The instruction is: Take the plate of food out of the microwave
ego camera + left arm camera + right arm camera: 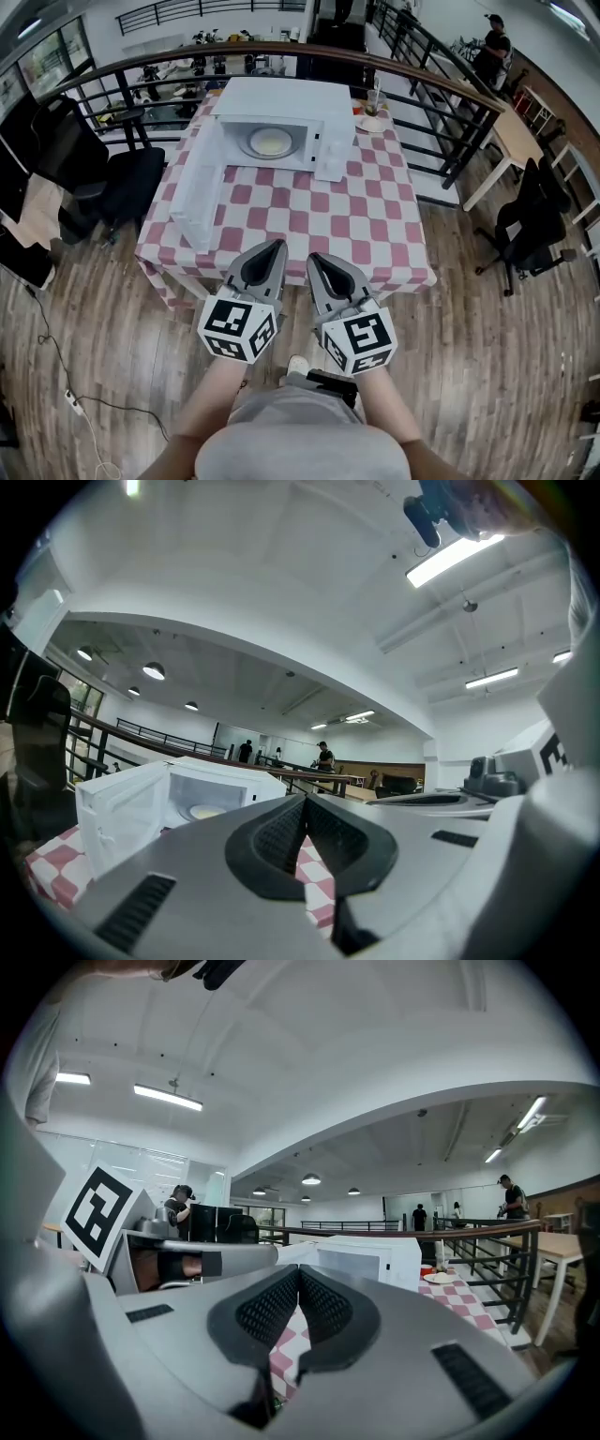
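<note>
Two tables: one checked (309, 220), one wooden (516, 141). On the checked table, one microwave (281, 108) stands at the far edge with one plate (269, 142) inside it, and one saucer (372, 123) sits at the far right corner. Two grippers, left gripper (279, 245) and right gripper (314, 258), are above the near edge.

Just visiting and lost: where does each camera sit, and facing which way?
Head view: on the person's head, steeply down at table, microwave, left gripper, right gripper, forearms.
Left gripper view: on left gripper, level along its shut jaws toward the microwave.
Right gripper view: same on right gripper; left gripper alongside.
All three share the microwave.
</note>
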`<state>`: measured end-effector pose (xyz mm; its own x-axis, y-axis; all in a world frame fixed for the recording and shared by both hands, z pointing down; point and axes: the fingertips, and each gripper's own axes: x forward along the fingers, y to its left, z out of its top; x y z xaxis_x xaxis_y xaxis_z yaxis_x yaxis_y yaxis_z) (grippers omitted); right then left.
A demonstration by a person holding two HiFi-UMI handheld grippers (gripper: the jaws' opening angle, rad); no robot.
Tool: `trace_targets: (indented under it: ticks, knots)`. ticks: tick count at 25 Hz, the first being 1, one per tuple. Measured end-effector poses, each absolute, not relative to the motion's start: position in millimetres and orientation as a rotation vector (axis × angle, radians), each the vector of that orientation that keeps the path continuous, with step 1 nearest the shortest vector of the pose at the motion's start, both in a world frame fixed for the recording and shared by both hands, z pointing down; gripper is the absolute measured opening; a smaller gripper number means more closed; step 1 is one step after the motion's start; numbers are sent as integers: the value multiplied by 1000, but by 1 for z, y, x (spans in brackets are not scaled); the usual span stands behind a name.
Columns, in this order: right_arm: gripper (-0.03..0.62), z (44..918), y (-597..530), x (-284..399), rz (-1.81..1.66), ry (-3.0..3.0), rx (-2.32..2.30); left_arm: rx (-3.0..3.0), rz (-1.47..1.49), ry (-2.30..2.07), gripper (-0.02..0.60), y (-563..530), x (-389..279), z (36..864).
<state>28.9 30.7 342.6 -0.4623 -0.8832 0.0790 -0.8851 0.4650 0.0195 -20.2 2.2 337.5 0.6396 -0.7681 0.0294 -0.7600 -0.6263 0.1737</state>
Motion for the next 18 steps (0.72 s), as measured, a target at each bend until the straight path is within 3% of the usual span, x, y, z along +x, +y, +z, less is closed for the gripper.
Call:
trace_targets:
  ticks: [18]
  knots:
    - [26, 363, -49, 60, 105, -2666, 1481, 2695, -33, -1319, 3, -67, 15, 350]
